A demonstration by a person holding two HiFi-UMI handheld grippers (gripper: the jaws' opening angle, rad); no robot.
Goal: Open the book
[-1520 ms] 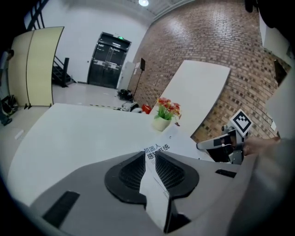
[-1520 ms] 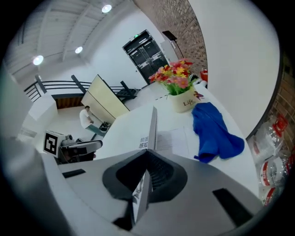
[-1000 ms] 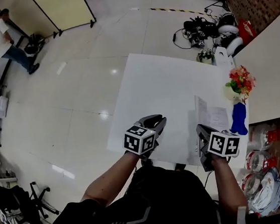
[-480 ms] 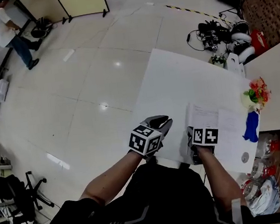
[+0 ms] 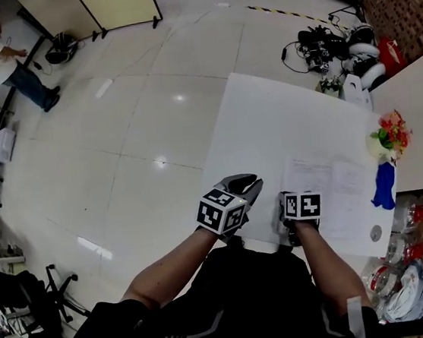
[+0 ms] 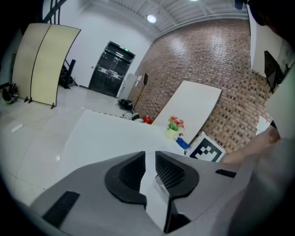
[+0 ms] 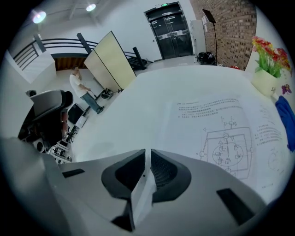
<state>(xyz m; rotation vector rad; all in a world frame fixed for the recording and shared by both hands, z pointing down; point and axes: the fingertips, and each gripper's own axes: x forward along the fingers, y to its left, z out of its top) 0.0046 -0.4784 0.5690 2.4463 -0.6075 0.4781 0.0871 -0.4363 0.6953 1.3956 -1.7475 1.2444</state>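
The book (image 5: 337, 195) lies open on the white table (image 5: 267, 119), near its front right; its page with print and a diagram (image 7: 226, 138) lies flat. My right gripper (image 5: 289, 212) (image 7: 148, 159) hovers at the book's near left corner, pointing steeply down. Its jaws are shut to a thin slit, having just eased apart a touch, and I see nothing between them. My left gripper (image 5: 243, 186) (image 6: 150, 159) hangs over the table's front edge, left of the book. Its jaws stand almost together and hold nothing.
A vase of flowers (image 5: 389, 135) and a blue object (image 5: 383, 185) stand at the book's far right. A second white table (image 5: 420, 123) adjoins on the right. Cables and gear (image 5: 334, 42) lie on the floor behind; a person (image 5: 3, 60) stands far left.
The page that stood up a second ago now lies flat and the book is open. My right gripper has sunk and moved left to the book's near corner. My left gripper shifted slightly.
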